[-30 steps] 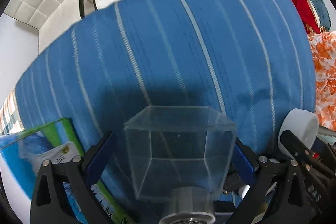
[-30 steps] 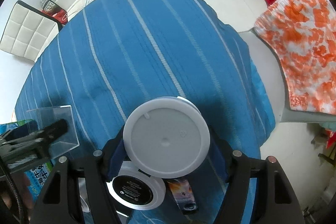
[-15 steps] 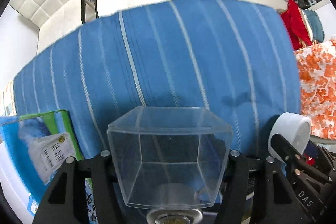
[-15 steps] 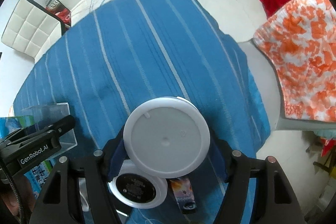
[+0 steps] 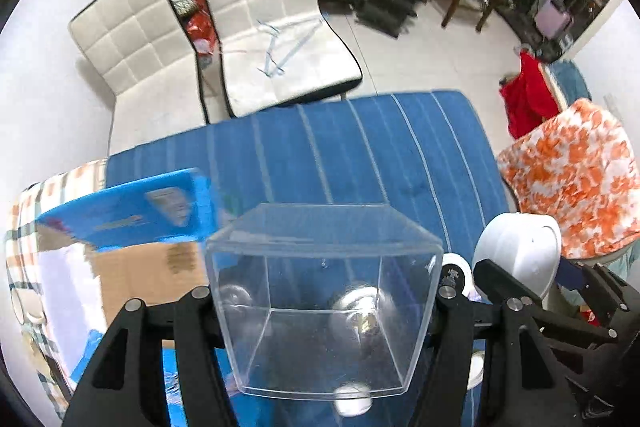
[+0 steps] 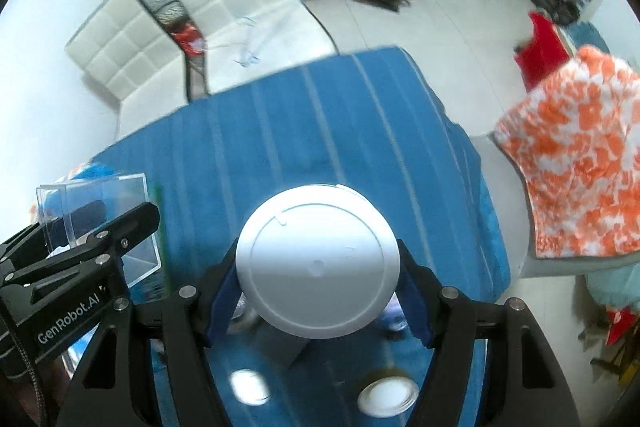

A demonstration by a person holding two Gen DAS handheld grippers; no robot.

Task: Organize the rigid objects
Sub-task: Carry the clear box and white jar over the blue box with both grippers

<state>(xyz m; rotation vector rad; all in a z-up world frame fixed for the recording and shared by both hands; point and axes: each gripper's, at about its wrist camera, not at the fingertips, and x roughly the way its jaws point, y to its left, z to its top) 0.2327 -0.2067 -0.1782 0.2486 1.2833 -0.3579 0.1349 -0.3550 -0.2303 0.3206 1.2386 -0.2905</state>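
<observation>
A clear plastic box (image 5: 324,307) hangs above the blue striped cloth (image 5: 344,155), gripped on both sides by my left gripper (image 5: 324,311). It also shows at the left of the right wrist view as the clear box (image 6: 100,203) with the left gripper (image 6: 92,255) around it. A round white container (image 6: 318,267) is lifted off the cloth with my right gripper (image 6: 318,291) shut on its sides. In the left wrist view the white container (image 5: 520,251) sits at the right. Small jars lie blurred on the cloth below.
A blue carton (image 5: 132,211) and a brown cardboard box (image 5: 148,275) lie at the left. White padded chairs (image 5: 256,39) stand beyond the table's far edge. An orange-flowered cloth (image 6: 576,163) covers a seat at the right. A white-lidded jar (image 6: 386,397) rests near the table's front.
Both grippers have risen well above the table with their loads, so the chairs and floor come into view. The left jaws closed onto the clear box early on.
</observation>
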